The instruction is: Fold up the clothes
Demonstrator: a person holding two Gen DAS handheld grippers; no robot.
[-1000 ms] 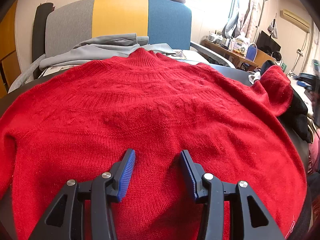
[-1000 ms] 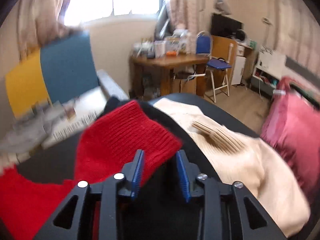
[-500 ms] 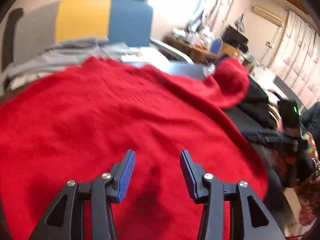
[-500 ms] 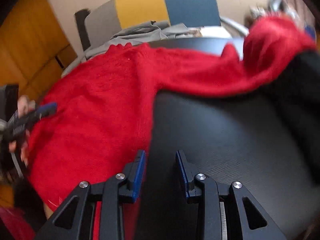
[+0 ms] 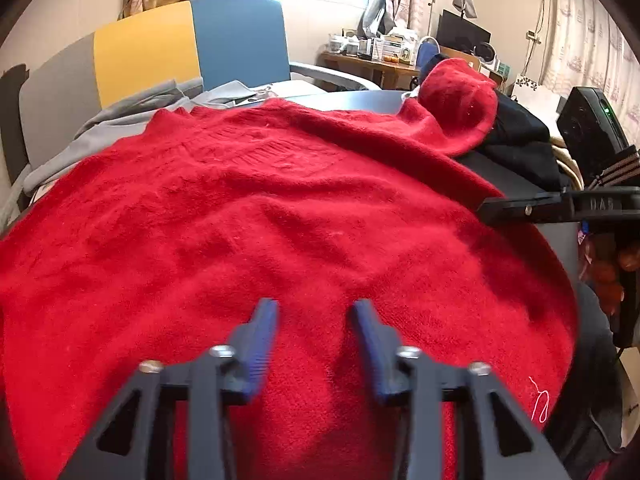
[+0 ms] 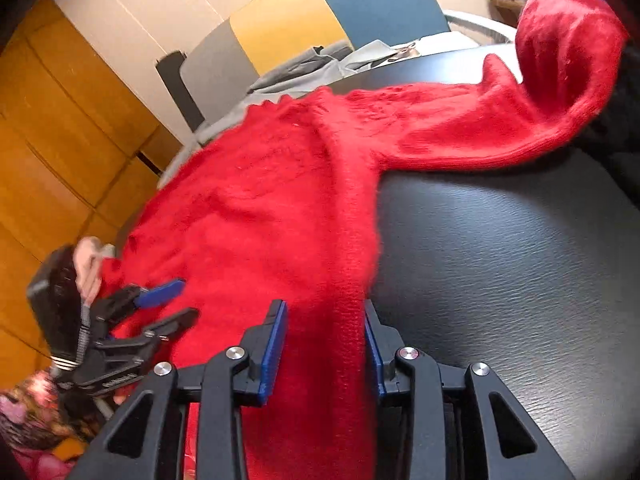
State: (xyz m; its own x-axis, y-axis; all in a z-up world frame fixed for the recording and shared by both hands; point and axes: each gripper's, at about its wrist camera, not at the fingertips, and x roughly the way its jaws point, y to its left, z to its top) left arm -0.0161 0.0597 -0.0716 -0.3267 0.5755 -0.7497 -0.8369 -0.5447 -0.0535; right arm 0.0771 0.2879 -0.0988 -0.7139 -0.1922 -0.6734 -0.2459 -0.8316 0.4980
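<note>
A dark, leather-like surface (image 6: pixel 520 260) is carrying a red sweater (image 5: pixel 260 220), which is lying spread flat over most of it. One sleeve (image 6: pixel 560 60) is stretching away to the far right and is curling up there against a pile of dark clothes (image 5: pixel 516 132). Behind the surface a chair back (image 5: pixel 160 48) in grey, yellow and blue is standing, with grey garments (image 5: pixel 132 108) lying in front of it.

The left view is showing a bright window, curtains and a crowded desk (image 5: pixel 384 60). The right view is showing orange wooden panels (image 6: pixel 52 140) instead, and a hand (image 6: pixel 86 264) holding the left claw (image 6: pixel 176 300).

The left claw (image 5: pixel 314 320) is closing over the sweater's body; its tips seem to be not yet pinching the knit. The right claw (image 6: pixel 325 320) is opening slightly, with the sweater's side edge lying between its pads, apparently loose.
</note>
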